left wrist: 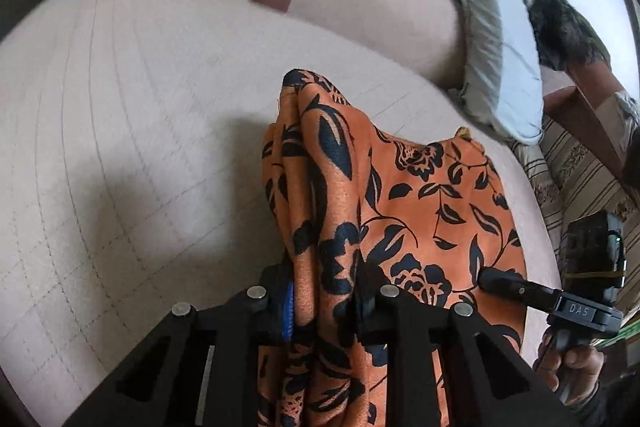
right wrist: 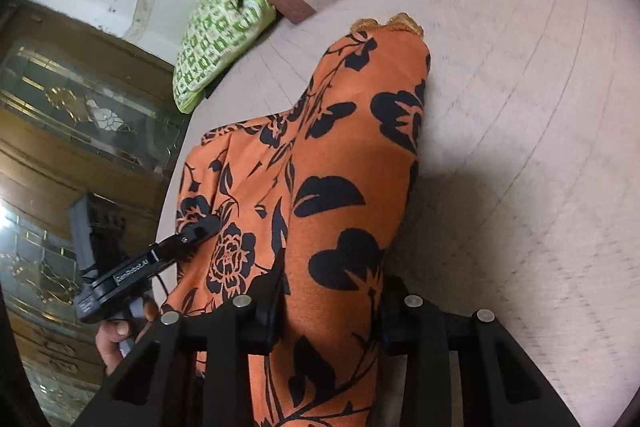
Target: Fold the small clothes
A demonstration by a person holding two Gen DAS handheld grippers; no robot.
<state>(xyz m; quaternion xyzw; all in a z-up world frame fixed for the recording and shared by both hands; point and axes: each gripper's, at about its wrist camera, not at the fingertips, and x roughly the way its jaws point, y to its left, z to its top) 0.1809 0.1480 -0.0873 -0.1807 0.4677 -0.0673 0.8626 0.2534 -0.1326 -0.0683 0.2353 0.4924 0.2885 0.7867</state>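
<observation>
Both tongs are clamped on the same orange floral garment (left wrist: 400, 195), each at one end of a lifted edge. The left tongs (left wrist: 326, 291) pinch a bunched fold, and the right tongs (right wrist: 332, 303) pinch a flatter stretch of cloth. The rest of the garment drapes forward toward 12 o'clock and lies on the pale quilted sofa seat (left wrist: 120, 147).

The likeliest trouble, as I judge it, is a slip: the fabric looks smooth and thin, and the left grip holds several gathered layers, so one layer could slide out and leave the fold crooked. If the two tongs move unevenly, the hanging middle (already sagging between them) may twist or crease. The far tip at 12 o'clock could also drag on the seat's quilting and bunch under itself.

The green patterned cushion (right wrist: 216, 39) at 10 o'clock in the right wrist view sits well apart, so it should not interfere.
</observation>
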